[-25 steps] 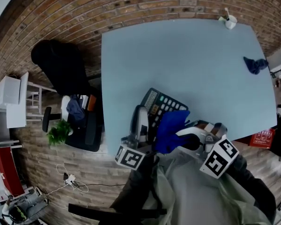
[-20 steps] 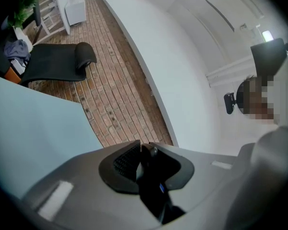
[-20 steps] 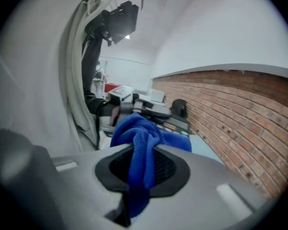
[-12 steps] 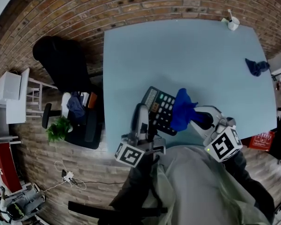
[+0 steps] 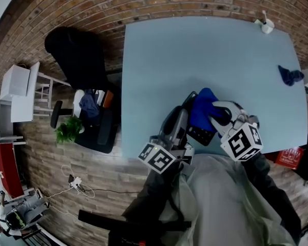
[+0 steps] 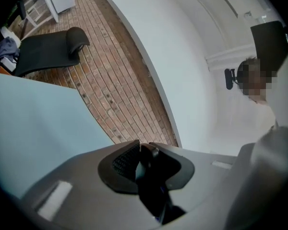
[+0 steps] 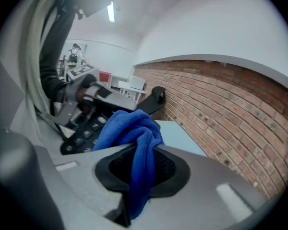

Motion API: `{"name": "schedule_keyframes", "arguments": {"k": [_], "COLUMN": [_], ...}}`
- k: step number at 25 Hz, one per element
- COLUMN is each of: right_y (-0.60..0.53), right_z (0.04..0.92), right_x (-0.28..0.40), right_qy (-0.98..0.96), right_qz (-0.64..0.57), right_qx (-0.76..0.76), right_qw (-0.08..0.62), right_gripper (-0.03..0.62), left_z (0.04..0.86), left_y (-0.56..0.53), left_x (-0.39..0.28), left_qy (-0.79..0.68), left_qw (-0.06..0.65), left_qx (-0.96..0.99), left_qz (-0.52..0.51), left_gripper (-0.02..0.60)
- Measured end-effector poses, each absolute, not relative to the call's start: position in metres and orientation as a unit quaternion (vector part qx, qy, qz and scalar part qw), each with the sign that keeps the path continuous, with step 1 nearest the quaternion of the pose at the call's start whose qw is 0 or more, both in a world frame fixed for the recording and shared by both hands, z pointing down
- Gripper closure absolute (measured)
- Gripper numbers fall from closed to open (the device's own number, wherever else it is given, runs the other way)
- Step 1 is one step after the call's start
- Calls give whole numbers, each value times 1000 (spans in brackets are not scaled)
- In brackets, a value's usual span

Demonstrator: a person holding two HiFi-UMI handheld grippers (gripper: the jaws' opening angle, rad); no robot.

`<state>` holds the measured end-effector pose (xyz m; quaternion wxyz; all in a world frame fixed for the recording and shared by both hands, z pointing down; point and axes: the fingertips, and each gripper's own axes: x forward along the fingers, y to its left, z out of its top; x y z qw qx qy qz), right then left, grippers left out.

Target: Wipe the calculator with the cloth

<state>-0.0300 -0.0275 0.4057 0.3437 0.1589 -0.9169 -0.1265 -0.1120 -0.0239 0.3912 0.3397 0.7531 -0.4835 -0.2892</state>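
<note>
At the counter's (image 5: 195, 55) near edge, the left tongs (image 5: 185, 118) pinch the calculator (image 5: 201, 136) by its edge. The right tongs (image 5: 216, 112) pinch the blue cloth (image 5: 200, 108), draped over its keys.

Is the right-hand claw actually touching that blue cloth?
Touching. The right gripper view shows the blue cloth pinched between the right gripper's jaws, both pads pressing on it.
</note>
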Motion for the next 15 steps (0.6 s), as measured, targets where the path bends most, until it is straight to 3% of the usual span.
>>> {"name": "schedule_keyframes", "arguments": {"k": [9,15], "right_y": [-29,-39], "right_z": [488,570], "right_x": [-16,37], "right_qy": [-916,-885], "right_qz": [-48,4], "right_qx": [149,235], "right_qw": [369,401], "right_gripper": [542,542], "left_z": [465,527], "left_y": [-45,-63], "left_x": [-103,-75], "left_qy": [-445,-379], "left_qw": [372,377], "left_qx": [785,841], "left_qz": [-217,-85], "left_gripper": [522,522]}}
